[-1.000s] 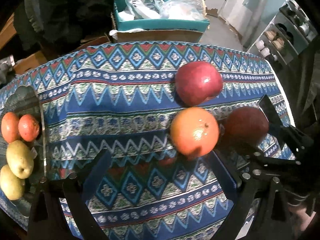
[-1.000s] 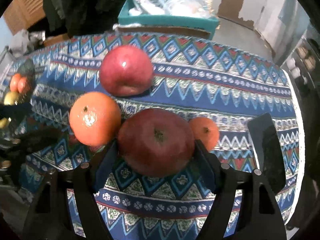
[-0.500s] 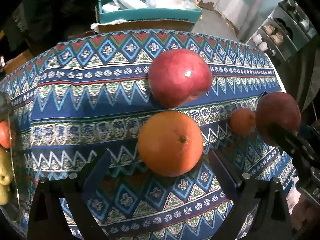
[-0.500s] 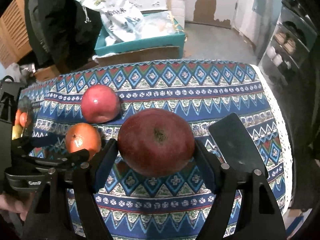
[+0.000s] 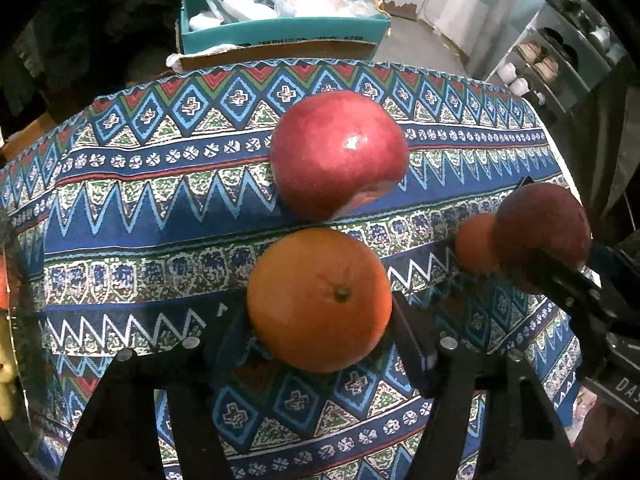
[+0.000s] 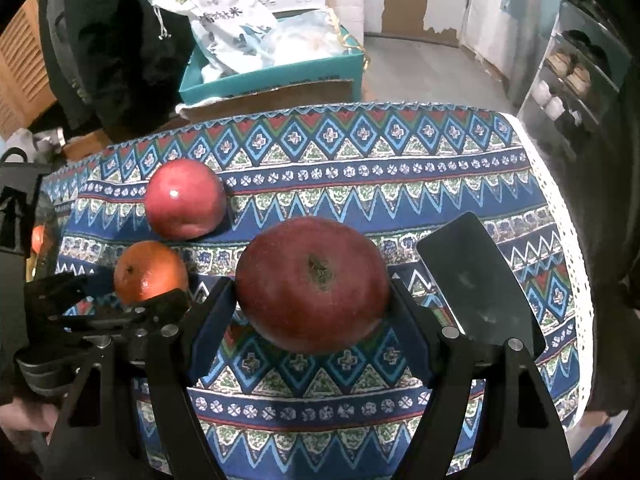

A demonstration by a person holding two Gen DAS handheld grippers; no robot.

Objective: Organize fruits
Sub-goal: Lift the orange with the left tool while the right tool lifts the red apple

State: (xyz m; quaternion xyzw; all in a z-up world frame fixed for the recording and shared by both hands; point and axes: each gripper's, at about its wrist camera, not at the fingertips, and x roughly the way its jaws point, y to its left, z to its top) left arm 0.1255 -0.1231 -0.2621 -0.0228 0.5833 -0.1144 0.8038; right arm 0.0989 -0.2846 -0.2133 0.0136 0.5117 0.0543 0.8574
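My left gripper (image 5: 320, 320) is shut on a large orange (image 5: 319, 300), which still seems to rest on the patterned tablecloth (image 5: 160, 216). A bright red apple (image 5: 338, 154) lies just behind it. My right gripper (image 6: 312, 312) is shut on a dark red apple (image 6: 312, 284) and holds it above the cloth; that apple also shows in the left wrist view (image 5: 542, 232). A small tangerine (image 5: 476, 244) lies on the cloth beside it. The orange (image 6: 150, 272) and the bright apple (image 6: 185, 199) show at left in the right wrist view.
A dark phone (image 6: 480, 280) lies on the cloth to the right. A teal box (image 5: 280, 28) with bags stands behind the table. A tray edge (image 5: 16, 320) with fruit is at far left. The table's right edge (image 6: 568, 240) has white lace.
My left gripper moved up to the orange and shut on it. My right gripper lifted the dark apple off the cloth and drew back, uncovering the small tangerine.
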